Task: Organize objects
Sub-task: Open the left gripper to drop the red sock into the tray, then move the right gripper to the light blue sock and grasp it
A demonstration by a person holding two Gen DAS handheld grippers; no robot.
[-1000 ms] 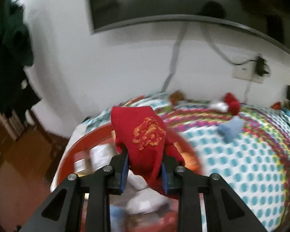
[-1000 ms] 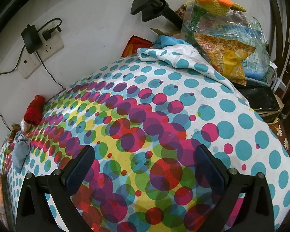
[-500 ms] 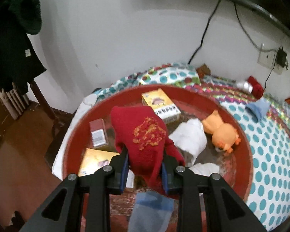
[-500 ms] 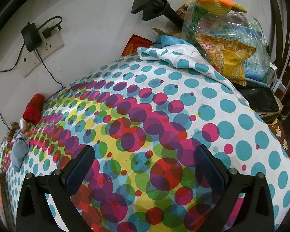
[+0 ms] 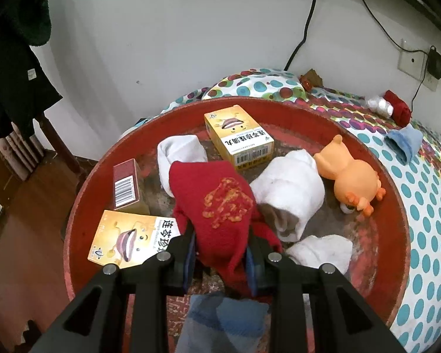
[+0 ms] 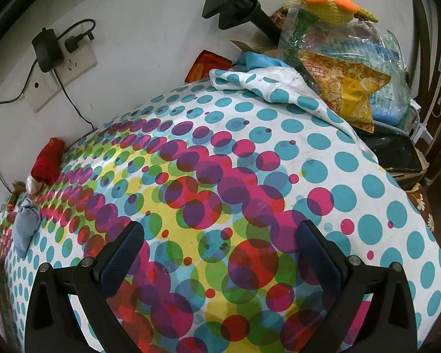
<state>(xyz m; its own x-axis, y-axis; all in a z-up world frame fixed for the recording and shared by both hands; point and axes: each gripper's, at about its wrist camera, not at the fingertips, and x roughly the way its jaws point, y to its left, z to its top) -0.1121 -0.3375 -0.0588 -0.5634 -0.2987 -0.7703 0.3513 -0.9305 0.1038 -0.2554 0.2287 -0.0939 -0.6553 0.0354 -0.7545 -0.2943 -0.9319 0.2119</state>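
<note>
My left gripper (image 5: 220, 253) is shut on a red sock with a gold pattern (image 5: 220, 206) and holds it over a round red tray (image 5: 397, 229). In the tray lie white socks (image 5: 291, 191), an orange toy (image 5: 352, 182), two yellow boxes (image 5: 238, 135), a small red box (image 5: 126, 188) and a blue sock (image 5: 226, 317). My right gripper (image 6: 220, 253) is open and empty above the dotted cloth (image 6: 279, 158). A red sock (image 6: 47, 161) and a blue sock (image 6: 26, 223) lie at its far left; they also show in the left wrist view, red (image 5: 398, 108) and blue (image 5: 402, 144).
A cluttered pile with a plastic bag (image 6: 347, 67) and a black tray (image 6: 394, 153) stands at the cloth's right end. A wall socket with a charger (image 6: 50, 50) is behind. Dark clothes (image 5: 11, 44) hang at the left beside the wooden floor.
My left gripper with the red sock has moved over the red tray and lower toward it. The right gripper has stayed still.
</note>
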